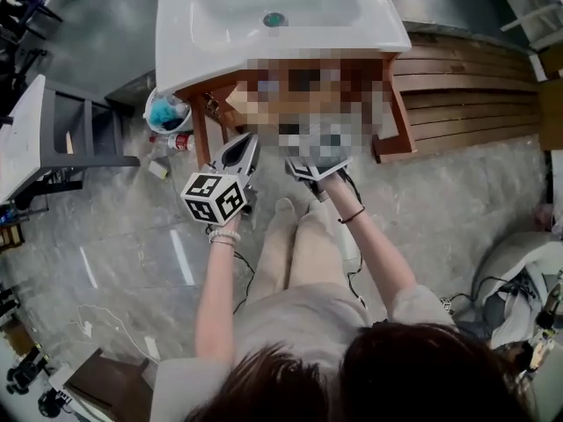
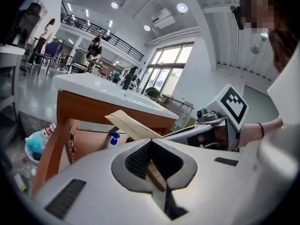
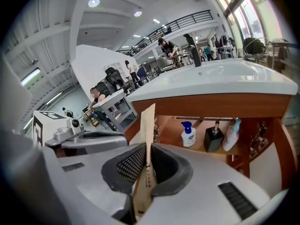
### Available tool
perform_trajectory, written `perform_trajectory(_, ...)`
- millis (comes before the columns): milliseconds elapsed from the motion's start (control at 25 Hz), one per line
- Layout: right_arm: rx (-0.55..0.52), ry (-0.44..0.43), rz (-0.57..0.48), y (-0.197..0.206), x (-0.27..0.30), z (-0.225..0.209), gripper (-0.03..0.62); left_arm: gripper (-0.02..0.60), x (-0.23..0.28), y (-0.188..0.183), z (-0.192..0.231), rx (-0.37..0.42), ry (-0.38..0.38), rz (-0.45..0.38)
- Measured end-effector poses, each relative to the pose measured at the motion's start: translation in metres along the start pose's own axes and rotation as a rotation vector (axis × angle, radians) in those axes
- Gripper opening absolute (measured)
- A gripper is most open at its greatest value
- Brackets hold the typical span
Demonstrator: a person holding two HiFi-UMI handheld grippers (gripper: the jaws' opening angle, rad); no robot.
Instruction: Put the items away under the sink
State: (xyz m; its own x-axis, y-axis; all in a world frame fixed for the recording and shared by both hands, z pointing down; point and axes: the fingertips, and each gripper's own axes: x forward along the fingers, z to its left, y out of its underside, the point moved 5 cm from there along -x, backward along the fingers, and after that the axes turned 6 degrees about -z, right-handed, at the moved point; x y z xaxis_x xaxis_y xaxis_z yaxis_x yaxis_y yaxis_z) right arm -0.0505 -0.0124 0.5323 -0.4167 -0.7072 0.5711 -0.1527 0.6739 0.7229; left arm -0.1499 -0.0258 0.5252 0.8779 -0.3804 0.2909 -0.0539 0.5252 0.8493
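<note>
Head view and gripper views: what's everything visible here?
washbasin: one, white, atop the stand.
wooden stand: one, reddish-brown, under the washbasin.
pump bottle: one, white with blue pump, on the stand's shelf.
dispenser: one, black, beside it.
capped bottle: one, pale with teal cap, beside the dispenser.
bin: one, white, blue contents, floor left of the stand.
flat tan packet: one in each gripper; possibly the same piece.
left gripper: grey, shut on the flat tan packet.
right gripper: grey, shut on the flat tan packet.

- Person faces white sink (image 1: 264,25) on wooden stand (image 1: 201,134).
- Left gripper (image 1: 241,148) and right gripper (image 1: 311,169) point under it, side by side.
- Bucket (image 1: 165,112) sits beside the stand's left leg.
</note>
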Motion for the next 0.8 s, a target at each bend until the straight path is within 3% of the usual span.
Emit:
perform_trajectory(240,0.000,-0.037,0.040,0.024,0.024,-0.023,0.046,0.002,0.016,0.018,0.009,0.004,-0.022,-0.019)
perform_trajectory(800,0.085,0.000,-0.003,0.049,0.111,-0.071,0.046,0.002,0.048,0.067,0.062,0.021,-0.082,-0.043)
